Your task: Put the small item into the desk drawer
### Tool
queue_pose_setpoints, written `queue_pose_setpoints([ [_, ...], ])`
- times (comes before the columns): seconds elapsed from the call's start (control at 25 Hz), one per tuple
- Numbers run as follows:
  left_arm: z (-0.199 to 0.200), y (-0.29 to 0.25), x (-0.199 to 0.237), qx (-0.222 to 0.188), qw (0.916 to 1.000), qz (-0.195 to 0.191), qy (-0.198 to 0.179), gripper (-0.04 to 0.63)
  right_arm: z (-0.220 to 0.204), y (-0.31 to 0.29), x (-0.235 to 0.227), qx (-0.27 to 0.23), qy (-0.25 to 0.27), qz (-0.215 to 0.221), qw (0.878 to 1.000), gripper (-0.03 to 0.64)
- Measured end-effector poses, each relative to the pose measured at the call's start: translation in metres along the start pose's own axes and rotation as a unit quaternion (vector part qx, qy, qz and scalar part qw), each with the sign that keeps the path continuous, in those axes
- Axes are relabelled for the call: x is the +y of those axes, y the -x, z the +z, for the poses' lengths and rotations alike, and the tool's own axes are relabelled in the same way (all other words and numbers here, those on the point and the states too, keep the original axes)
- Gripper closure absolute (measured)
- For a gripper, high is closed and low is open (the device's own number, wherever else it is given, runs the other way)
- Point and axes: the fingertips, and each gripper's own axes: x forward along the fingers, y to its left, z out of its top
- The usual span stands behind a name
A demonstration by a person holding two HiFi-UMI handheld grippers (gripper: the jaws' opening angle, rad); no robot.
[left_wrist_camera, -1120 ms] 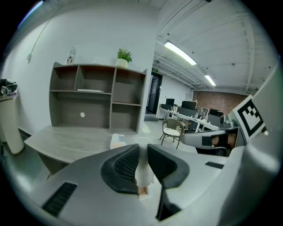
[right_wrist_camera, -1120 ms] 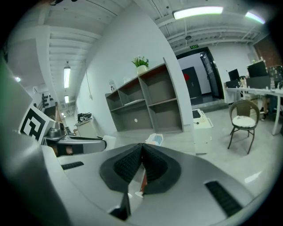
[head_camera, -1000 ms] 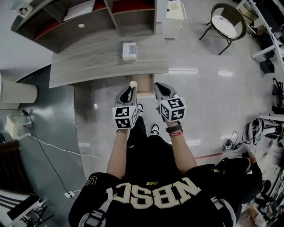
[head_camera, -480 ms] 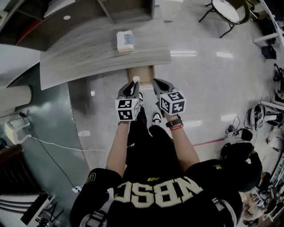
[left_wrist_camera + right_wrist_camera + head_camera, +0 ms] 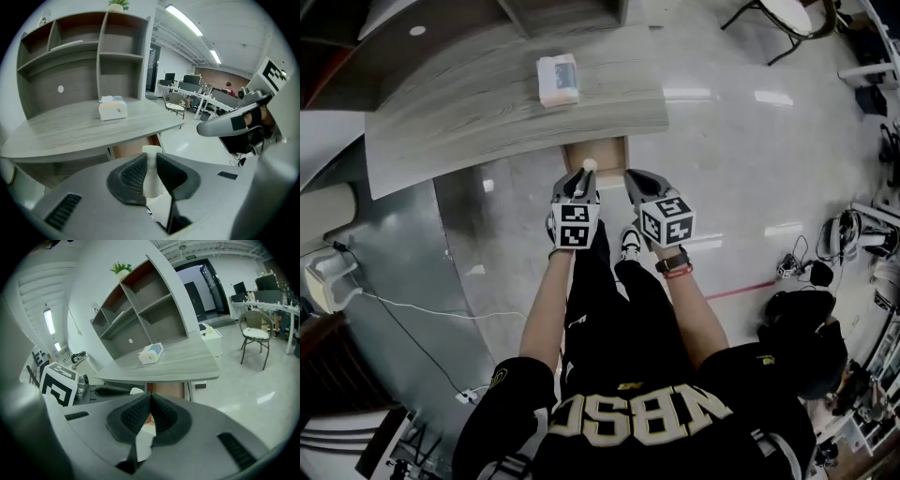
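Desk point(image 5: 469, 103): wood-grain top, one tissue box point(image 5: 558, 80) lying near front edge, clear of all else. Shelf unit point(image 5: 75, 79) at rear of desk, open compartments; flat white sheets in an upper bay. Potted plant point(image 5: 117, 4) on top of unit. White cabinet point(image 5: 212, 341) just beside desk end. Chair point(image 5: 255, 333) well apart, unoccupied. Floor: white cable point(image 5: 422, 307) runs to a power strip point(image 5: 473, 396); red line point(image 5: 741, 290); misc. cabled gear point(image 5: 839, 239) at right. Ceiling strip light point(image 5: 185, 19) on.
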Motion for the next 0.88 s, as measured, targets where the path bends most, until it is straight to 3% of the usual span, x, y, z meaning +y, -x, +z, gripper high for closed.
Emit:
queue_pose_setpoints([
  [0.52,-0.071,-0.065,0.004,0.078,0.9924,-0.053,-0.079,0.517,-0.049,-0.032,-0.014,0.032,-0.022,-0.007,0.999,0.608],
  [0.88,-0.114,-0.111,0.001,0.152,0.9725,-0.077,-0.159,0.515,-0.076,-0.036,-0.032,0.041,-0.049,-0.027,0.998,0.609],
])
